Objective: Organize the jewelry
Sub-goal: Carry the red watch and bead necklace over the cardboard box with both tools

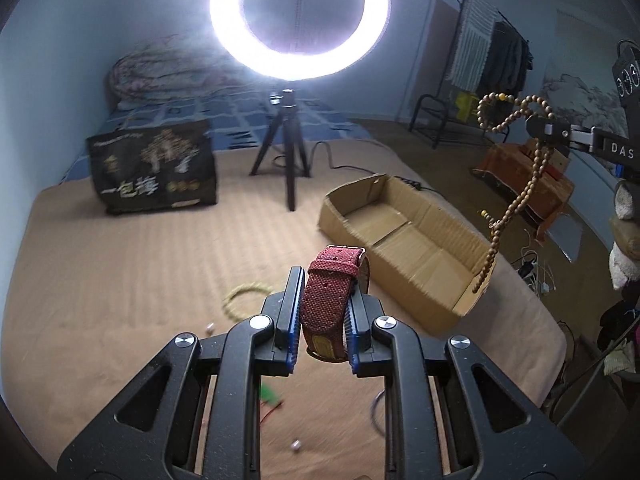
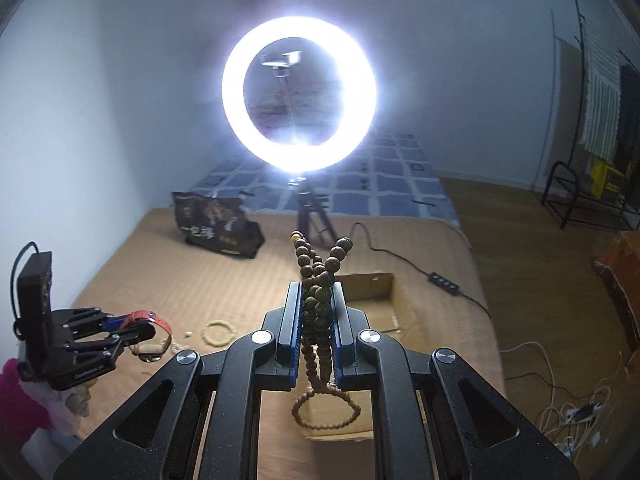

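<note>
My left gripper [image 1: 325,280] is shut on a red woven watch strap [image 1: 330,292] and holds it above the tan bed cover; it also shows in the right wrist view [image 2: 140,322]. My right gripper [image 2: 316,284] is shut on a long brown bead necklace [image 2: 318,292], which hangs in loops above and below the jaws. In the left wrist view the necklace [image 1: 516,184] dangles from the right gripper [image 1: 540,128] over the right end of an open shallow cardboard box [image 1: 404,236]. A pale yellow bead bracelet [image 1: 244,298] lies on the cover.
A lit ring light on a black tripod [image 1: 286,152] stands behind the box, its cable trailing right. A dark printed bag [image 1: 154,168] sits at the back left. Small beads [image 1: 210,327] and a green piece [image 1: 266,394] lie on the cover. Cables lie on the floor at right [image 2: 576,412].
</note>
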